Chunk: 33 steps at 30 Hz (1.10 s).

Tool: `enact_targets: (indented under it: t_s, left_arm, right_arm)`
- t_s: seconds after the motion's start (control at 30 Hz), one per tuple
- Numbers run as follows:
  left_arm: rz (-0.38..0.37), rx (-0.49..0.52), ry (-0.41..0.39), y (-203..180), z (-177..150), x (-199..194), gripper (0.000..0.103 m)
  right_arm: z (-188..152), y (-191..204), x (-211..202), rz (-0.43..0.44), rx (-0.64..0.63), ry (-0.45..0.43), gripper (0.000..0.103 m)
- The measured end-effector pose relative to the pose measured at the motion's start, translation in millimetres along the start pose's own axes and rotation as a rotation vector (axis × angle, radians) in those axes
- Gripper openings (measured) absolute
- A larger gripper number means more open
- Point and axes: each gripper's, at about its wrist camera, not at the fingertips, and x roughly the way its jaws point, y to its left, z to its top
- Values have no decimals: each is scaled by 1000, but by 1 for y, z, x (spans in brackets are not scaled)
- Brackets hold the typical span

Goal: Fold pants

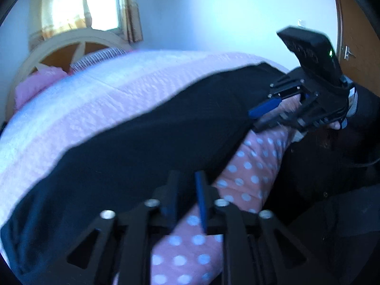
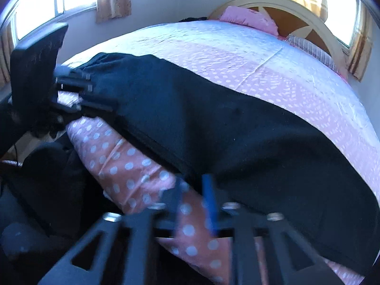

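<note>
Both tongs (image 1: pixel 186 185) (image 2: pixel 193 190) meet the pants (image 1: pixel 142 142); only the left view shows a door (image 1: pixel 356 35)

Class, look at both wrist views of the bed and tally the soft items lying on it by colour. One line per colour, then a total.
Black: 1, the pants spread across the bedspread.
Pink: 1, a pillow by the headboard.
Striped: 1, a pillow beside the pink one.
Total: 3
</note>
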Motion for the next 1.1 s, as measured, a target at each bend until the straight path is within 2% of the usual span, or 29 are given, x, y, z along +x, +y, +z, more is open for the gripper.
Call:
enact_targets:
  t_s: [0.03,0.1,0.2,0.27,0.33,0.43,0.6,0.7,0.83,0.9,0.93,0.97,1.03,1.1]
  left_arm:
    - [19,-2,-18,4,0,-7,44]
    - [66,-18,-47,17,-2,-20,52]
    - [109,-72,-35,39,-10,-22,51]
    - [65,-109,-4,45,-20,-17,49]
    - [22,-94,66,37,-32,-5,51]
    - [46,-31,55,18,-42,-6,54]
    - [-11,-76,34,26,-47,-19,54]
    - [39,-78,-34,36,-48,-39,57]
    - [162,-148,-87,81,-50,-63,59]
    - [236,-197,-90,102,-57,-70,60]
    - [280,-223,-79,116,-64,-73,60]
    - [309,-244,-62,125,-71,-71,60]
    - [342,-290,-6,143,-88,-67,60]
    - [318,-309,16,149,-101,-63,60]
  right_arm:
    - [1,-3,-4,13,5,-6,56]
    - [6,-9,-11,67,32,-27,55]
    - [33,-17,-22,129,79,-92,55]
    - [61,-20,-18,157,114,-132,55]
    - [87,-22,-5,179,163,-142,55]
    - [123,-20,27,240,244,-108,55]
    - [171,-17,98,347,421,5,55]
    - [190,-17,132,378,501,49,54]
    - [205,-13,179,428,574,155,43]
    - [208,-6,194,463,572,199,29]
    - [209,-3,198,454,574,203,14]
    - [209,1,199,448,563,200,6]
    - [212,7,192,435,537,167,5]
    - [220,9,171,416,510,84,4]
